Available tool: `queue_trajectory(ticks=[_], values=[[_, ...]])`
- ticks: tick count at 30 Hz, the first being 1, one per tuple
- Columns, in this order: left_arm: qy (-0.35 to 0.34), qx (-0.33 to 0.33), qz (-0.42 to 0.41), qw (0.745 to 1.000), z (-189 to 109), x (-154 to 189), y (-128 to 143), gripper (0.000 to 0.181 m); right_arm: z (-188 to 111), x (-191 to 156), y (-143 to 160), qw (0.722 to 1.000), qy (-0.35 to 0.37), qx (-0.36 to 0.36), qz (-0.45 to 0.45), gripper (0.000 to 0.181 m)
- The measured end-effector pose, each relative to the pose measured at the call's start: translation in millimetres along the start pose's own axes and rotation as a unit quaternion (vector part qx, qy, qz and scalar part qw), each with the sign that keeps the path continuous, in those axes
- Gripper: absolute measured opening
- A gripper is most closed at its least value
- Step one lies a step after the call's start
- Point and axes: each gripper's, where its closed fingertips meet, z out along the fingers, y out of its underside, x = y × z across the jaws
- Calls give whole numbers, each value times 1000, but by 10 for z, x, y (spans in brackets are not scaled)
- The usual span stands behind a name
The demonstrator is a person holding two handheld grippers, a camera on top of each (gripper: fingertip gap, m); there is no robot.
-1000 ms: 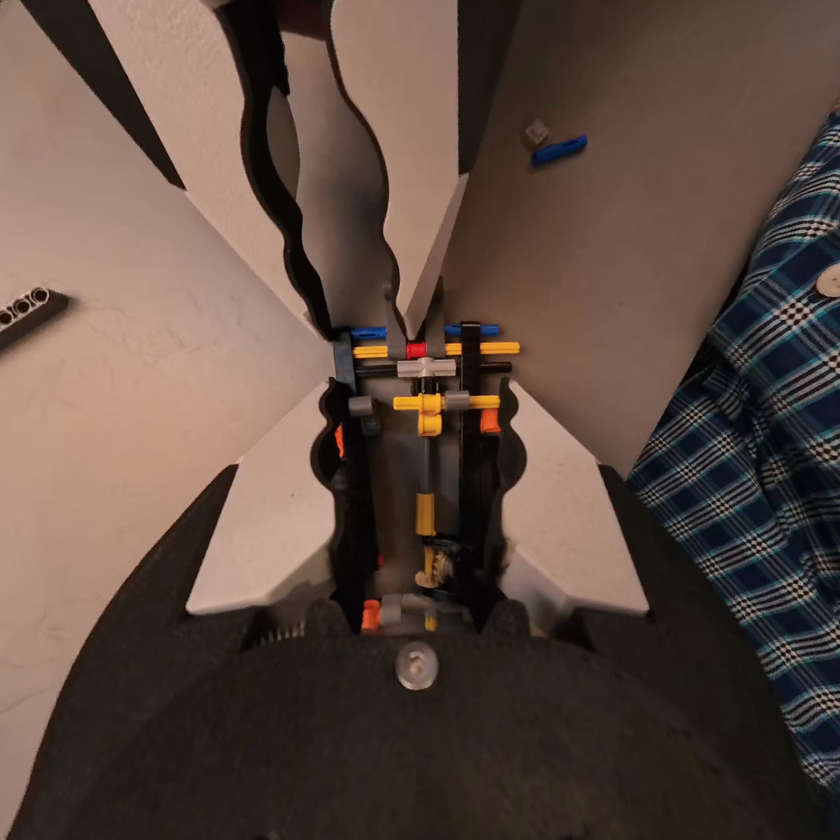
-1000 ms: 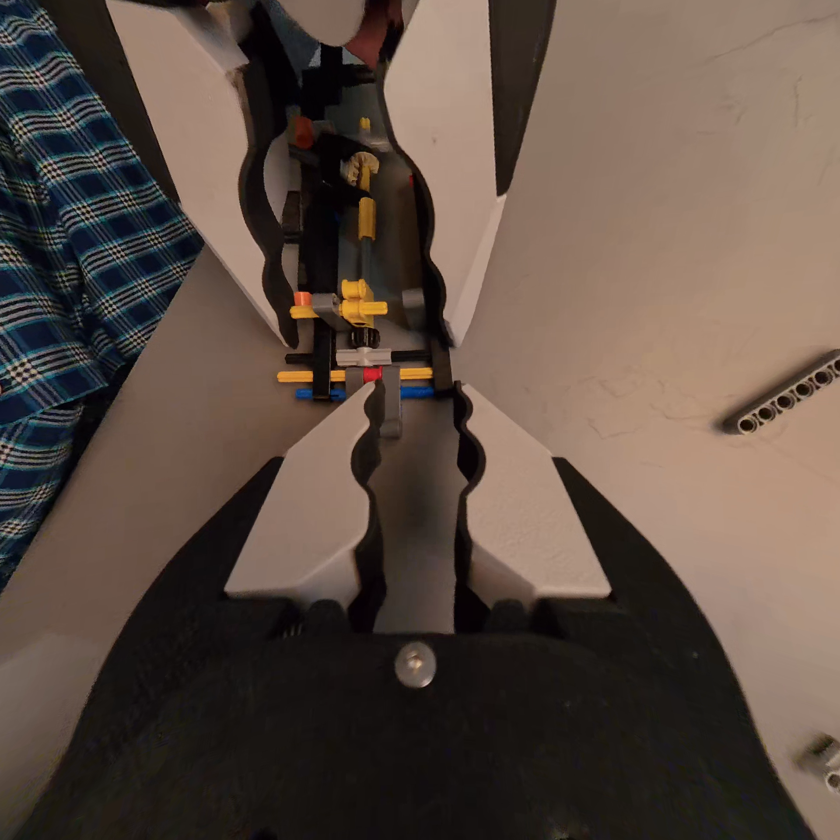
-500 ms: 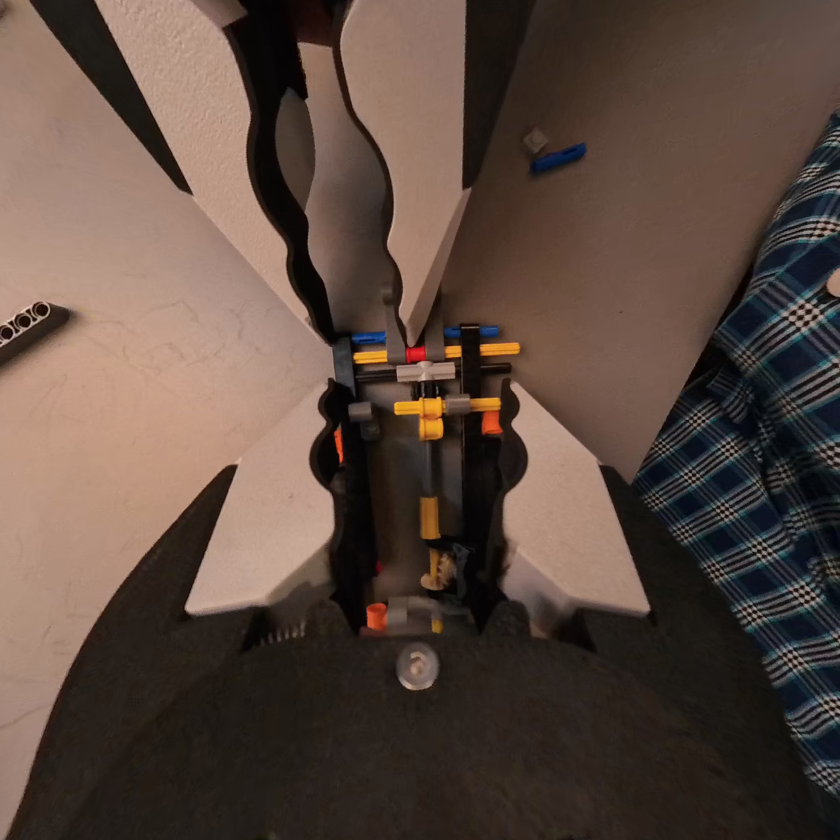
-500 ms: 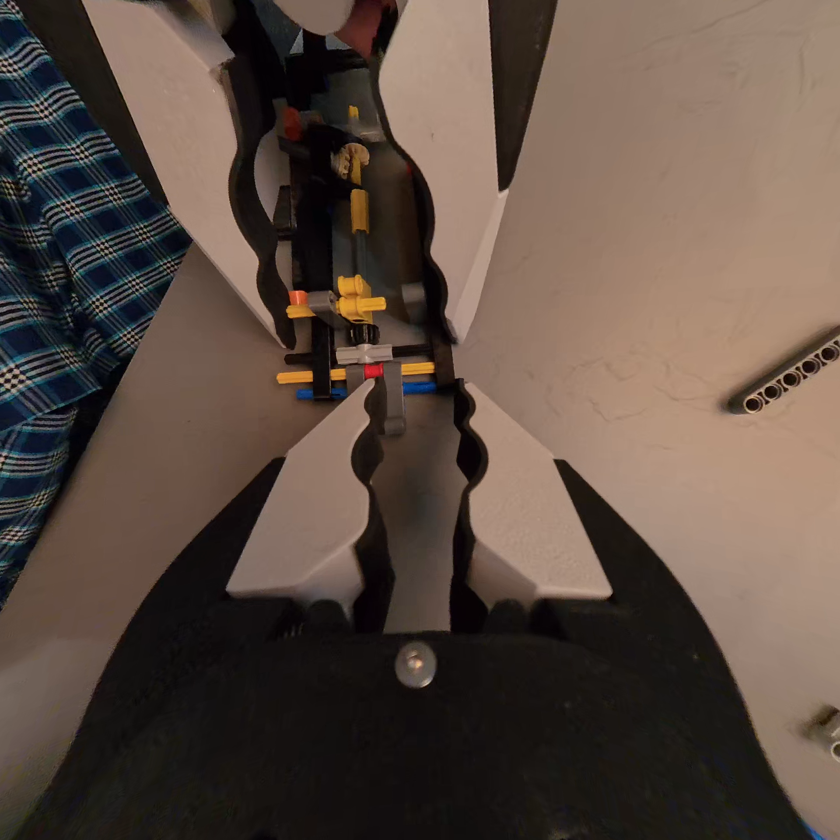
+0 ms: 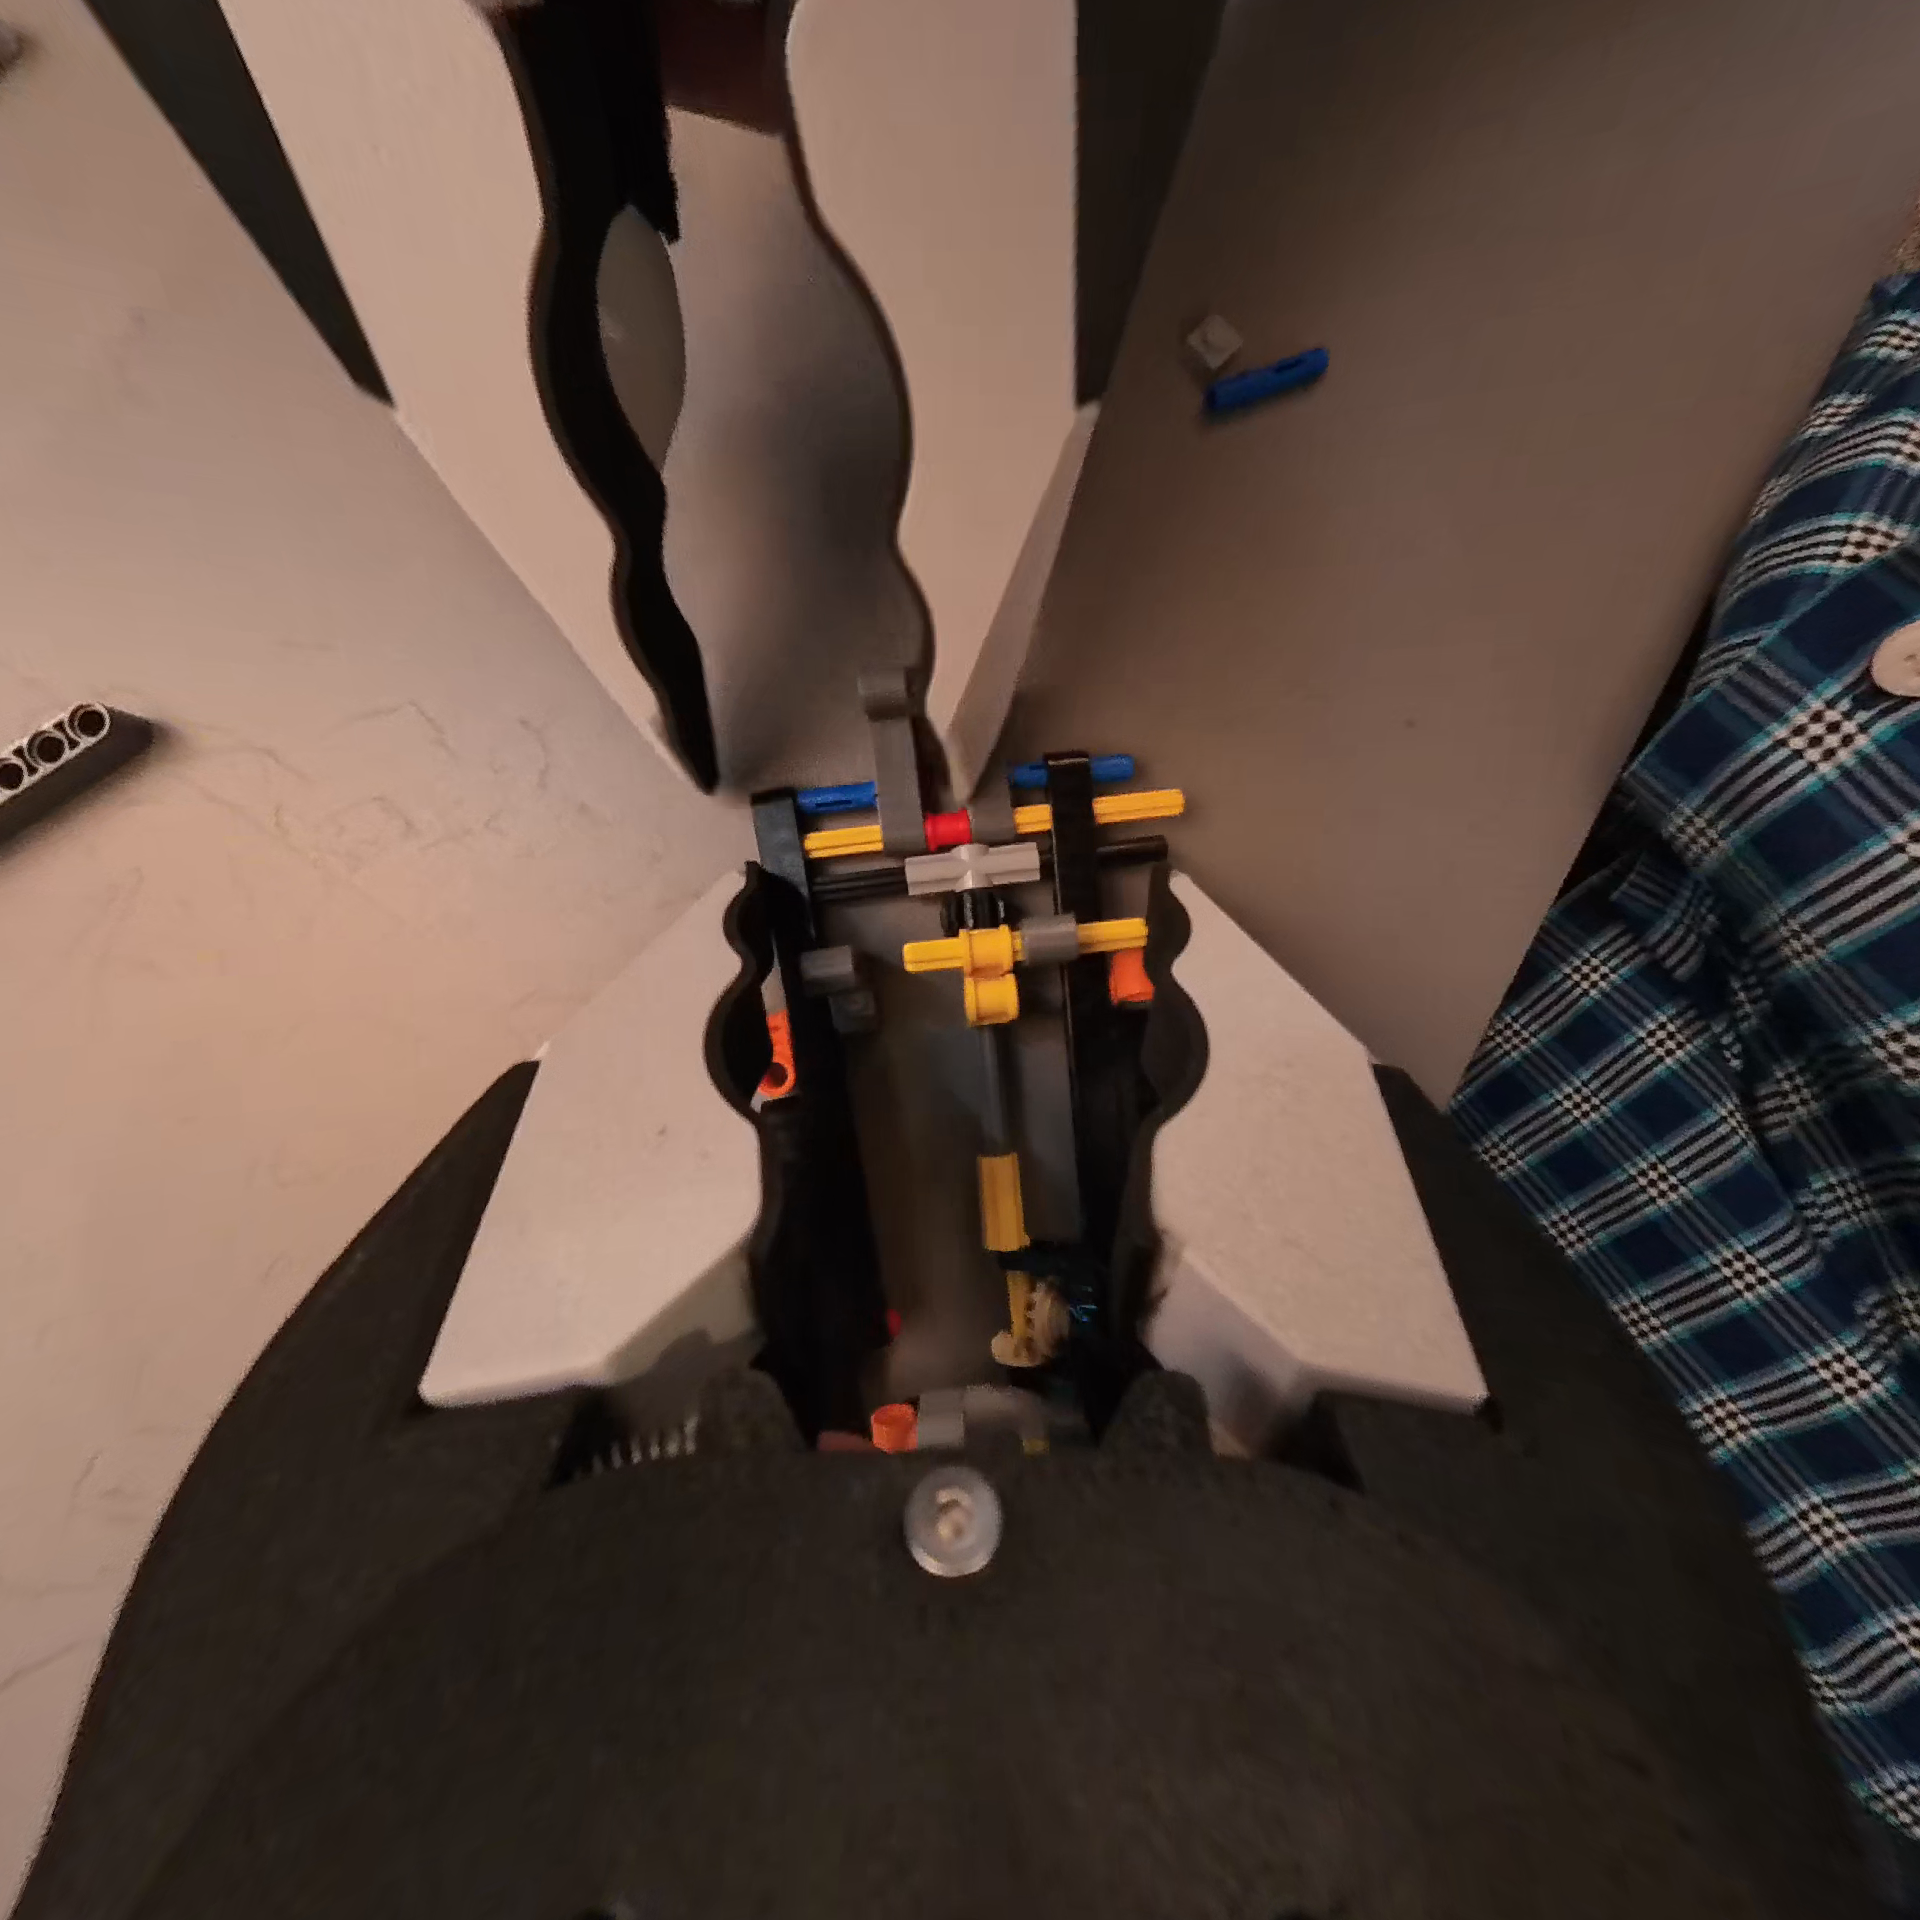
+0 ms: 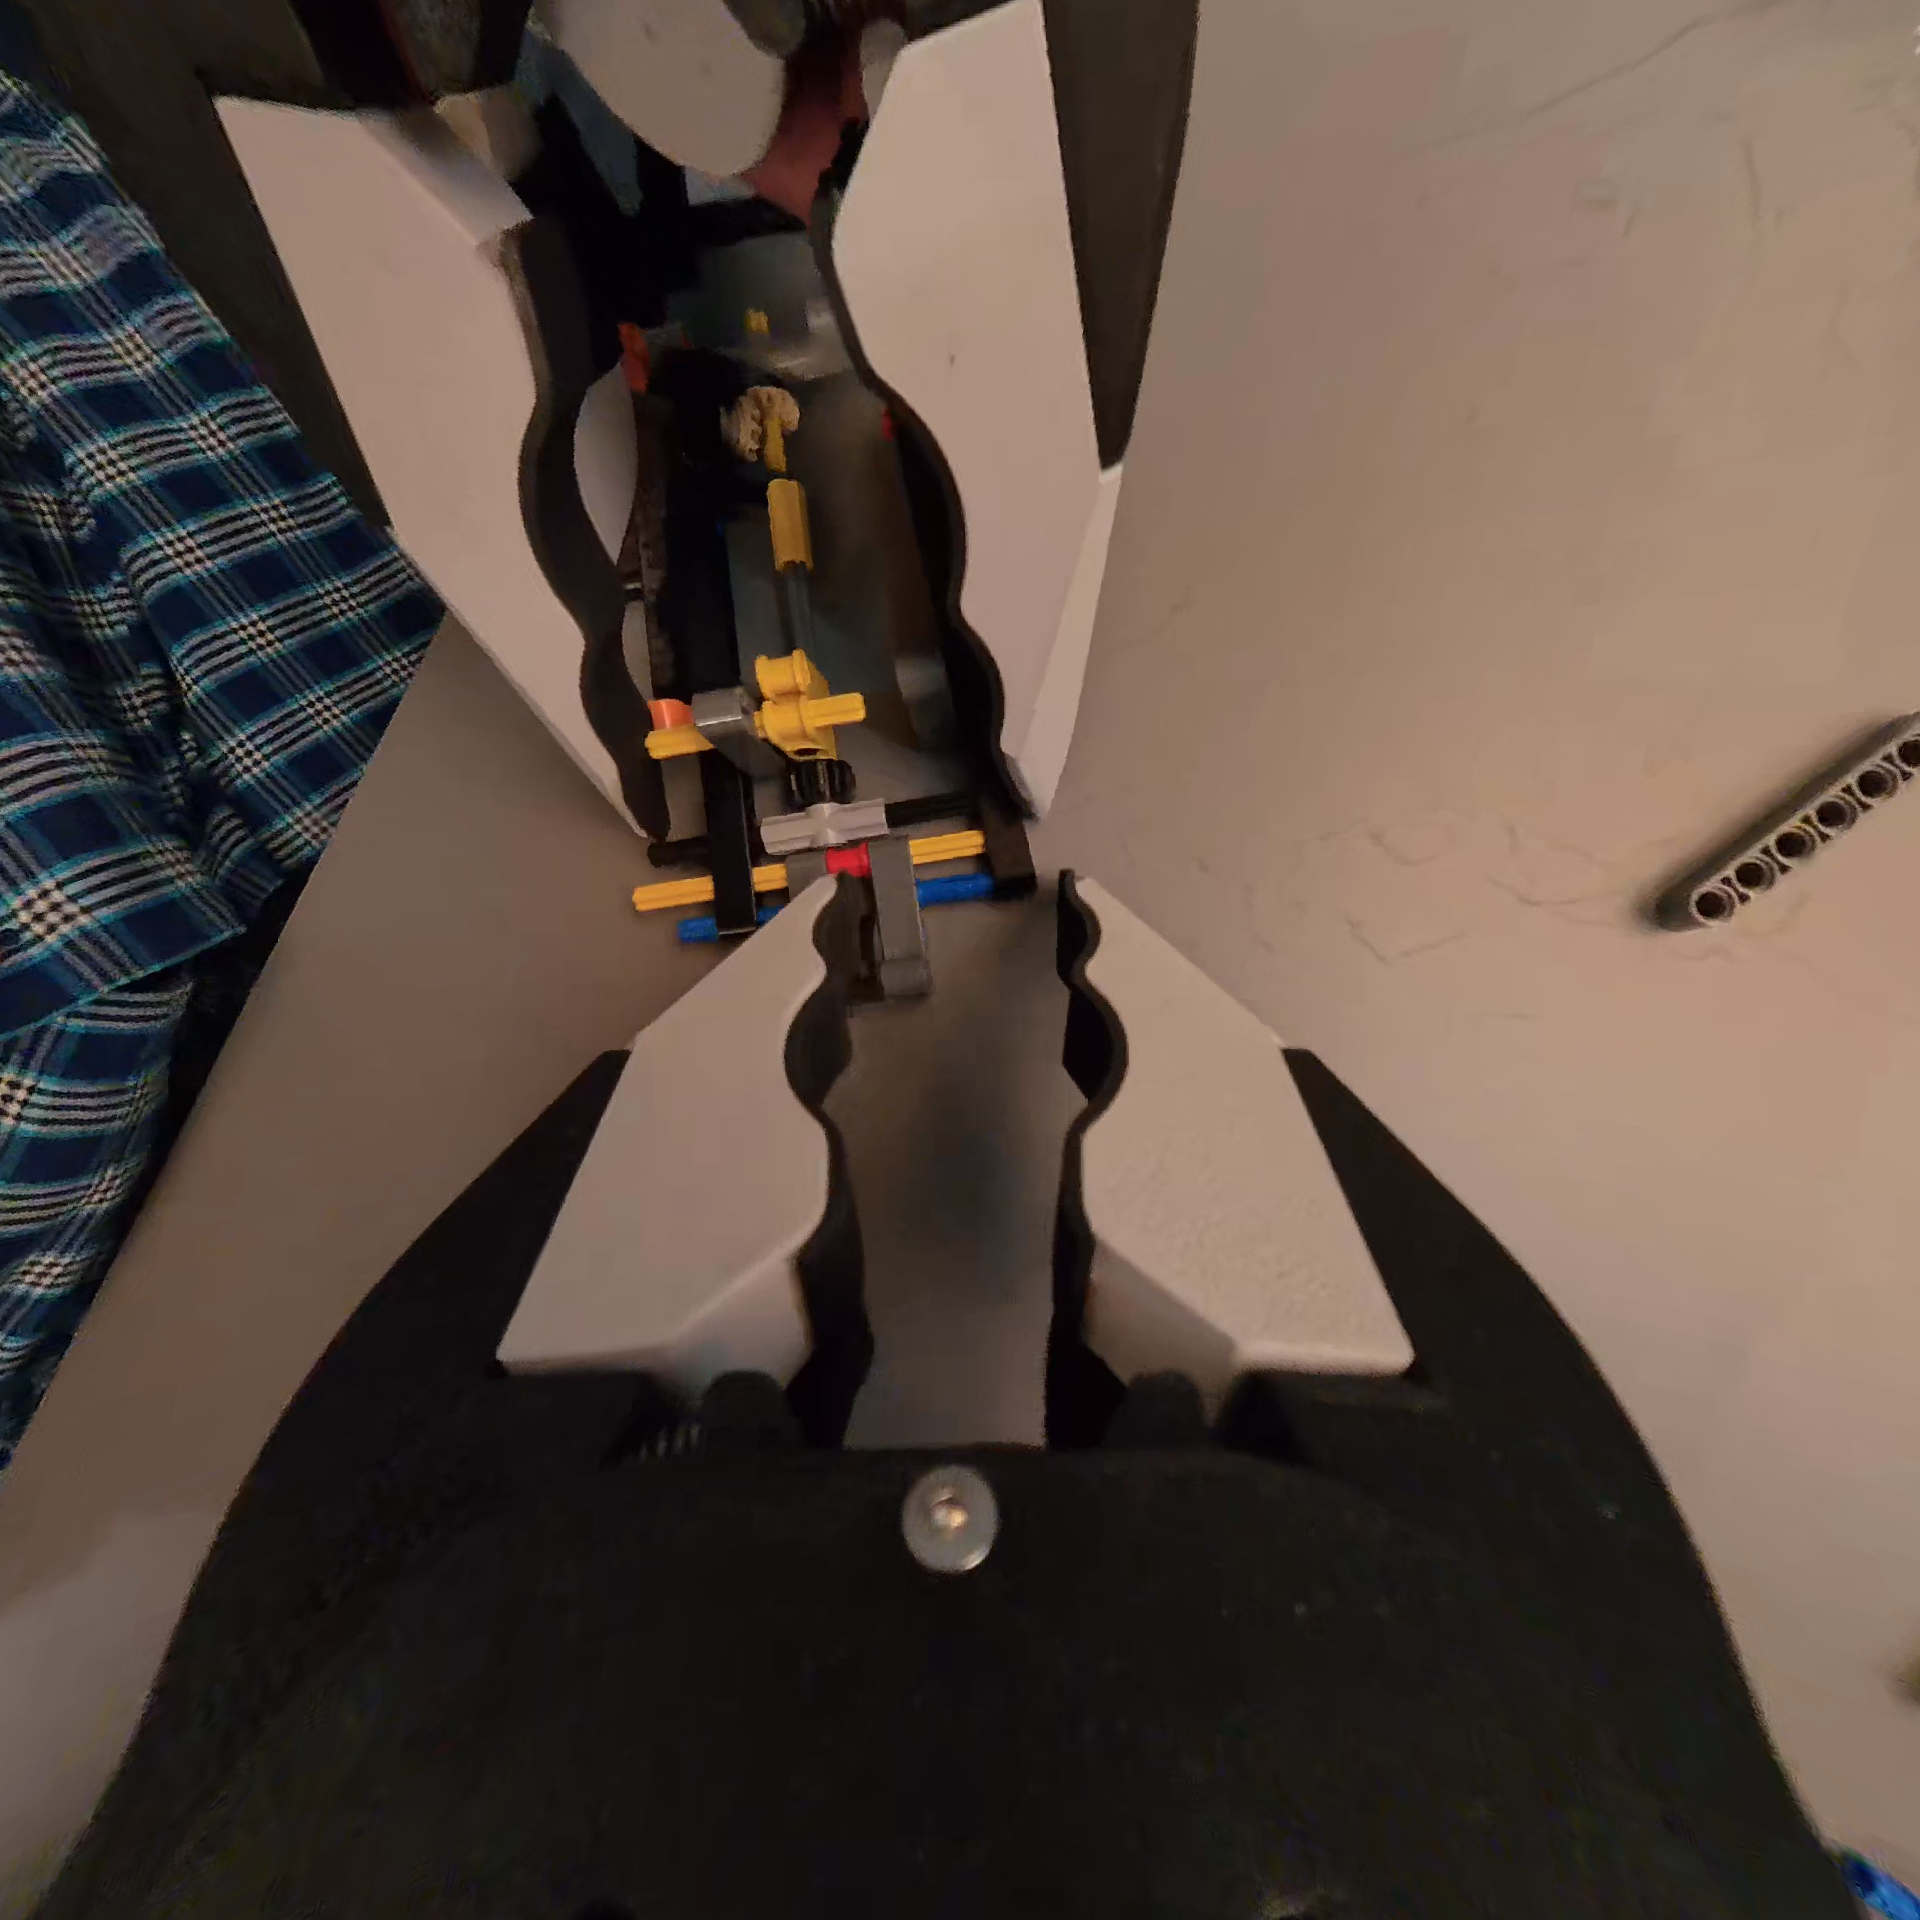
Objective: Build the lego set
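Holding the Lego Technic chassis (image 5: 966, 1039) above the desk (image 5: 312, 883), the left tool (image 5: 956, 894) grips its side beams; the right tool (image 6: 945, 894), parted, straddles the grey liftarm (image 6: 899, 925). Press squarely, keeping axles aligned.

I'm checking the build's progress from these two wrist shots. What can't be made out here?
- Rear of the lego assembly, left wrist view: the left gripper's own body covers it, and the small gear there is blurred.
- Whether the right gripper presses the grey liftarm: its left fingertip hides the contact; the jaws stand apart.
- Grey beam, left wrist view: cut off by the frame edge.
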Motion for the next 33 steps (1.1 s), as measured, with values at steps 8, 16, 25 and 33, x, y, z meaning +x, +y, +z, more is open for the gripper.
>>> queue_trajectory(ticks=[8,16,25,33], values=[[-5,-4,-2,1000,6,-12,-17,71,-57,-80,4,998,-18,48,36,19],[-11,-2,-3,1000,11,-7,-26,71,-19,-48,27,995,15,53,78,16],[-13,1,-1,1000,16,-6,-34,72,-23,-85,57,992,102,13,77,12],[-9,14,-1,1000,11,-4,-33,72,-13,-92,32,992,74,56,87,13]])
